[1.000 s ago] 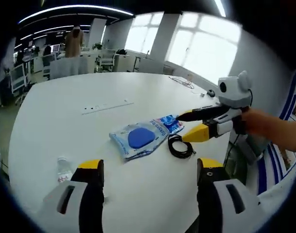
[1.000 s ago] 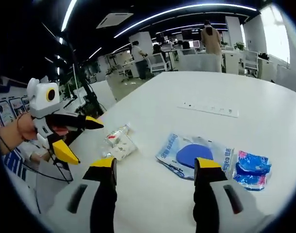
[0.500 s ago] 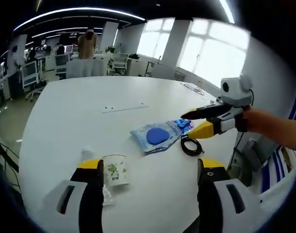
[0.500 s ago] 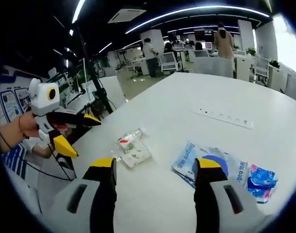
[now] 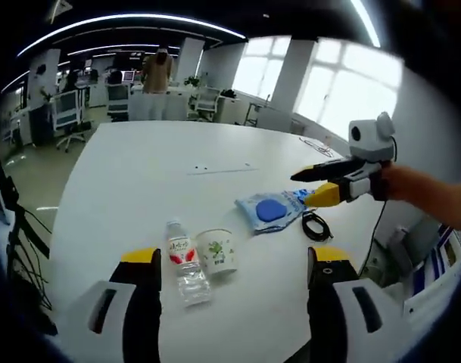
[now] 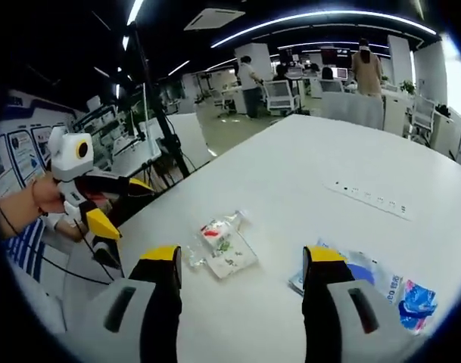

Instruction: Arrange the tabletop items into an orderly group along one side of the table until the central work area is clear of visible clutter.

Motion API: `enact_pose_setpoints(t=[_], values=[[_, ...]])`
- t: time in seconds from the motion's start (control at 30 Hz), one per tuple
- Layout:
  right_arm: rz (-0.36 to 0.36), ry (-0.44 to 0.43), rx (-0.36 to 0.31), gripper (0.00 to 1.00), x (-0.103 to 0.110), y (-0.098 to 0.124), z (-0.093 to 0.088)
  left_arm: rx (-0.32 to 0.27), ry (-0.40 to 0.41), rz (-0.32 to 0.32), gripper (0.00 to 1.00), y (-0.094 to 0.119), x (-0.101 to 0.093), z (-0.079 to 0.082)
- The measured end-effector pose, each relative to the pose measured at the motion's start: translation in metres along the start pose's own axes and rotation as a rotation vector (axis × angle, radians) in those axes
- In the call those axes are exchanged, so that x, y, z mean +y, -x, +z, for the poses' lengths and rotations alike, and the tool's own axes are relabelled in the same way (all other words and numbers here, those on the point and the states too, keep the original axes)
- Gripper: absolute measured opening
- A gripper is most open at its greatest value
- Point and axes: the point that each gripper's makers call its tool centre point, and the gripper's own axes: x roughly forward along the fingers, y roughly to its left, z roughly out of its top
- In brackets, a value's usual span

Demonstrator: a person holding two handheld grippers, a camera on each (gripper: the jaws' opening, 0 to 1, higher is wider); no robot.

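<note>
On the white table [image 5: 124, 181], a clear water bottle [image 5: 183, 262] with a red label lies on its side next to an upright paper cup [image 5: 217, 252] with green print. Beyond them lie a blue-and-white packet [image 5: 269, 212] and a coiled black cable [image 5: 315, 225]. My left gripper [image 5: 232, 255] is open above the near table edge, short of the cup and holding nothing. My right gripper [image 5: 302, 189] comes in from the right, open, just above the packet. In the right gripper view my right gripper [image 6: 243, 255] is open before the bottle [image 6: 215, 231], cup [image 6: 232, 255], packet [image 6: 359, 272] and a small blue pouch [image 6: 418, 299]. My left gripper [image 6: 132, 212] is at the left.
A row of flush sockets [image 6: 370, 198] is set into the table's middle. A person's hand [image 5: 423, 195] holds the right gripper past the table's right edge. Office desks, chairs [image 5: 67, 113] and standing people [image 5: 158, 72] lie beyond the far edge.
Both views have pulled back and swung. The bottle and cup now show whole in the left gripper view. Nothing was gripped, and both grippers stay open.
</note>
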Motion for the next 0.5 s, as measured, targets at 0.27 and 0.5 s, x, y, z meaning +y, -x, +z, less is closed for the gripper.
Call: enact_pose_setpoints(t=[0.27, 0.5], values=[[0.032, 0.022, 0.026, 0.64, 0.015, -0.023, 0.009, -0.012, 0.034, 0.029, 0.81, 0.013, 0.027, -0.007], [0.061, 0.026, 0.051, 0.63, 0.021, -0.044, 0.015, -0.026, 0.078, 0.051, 0.81, 0.024, 0.049, -0.016]])
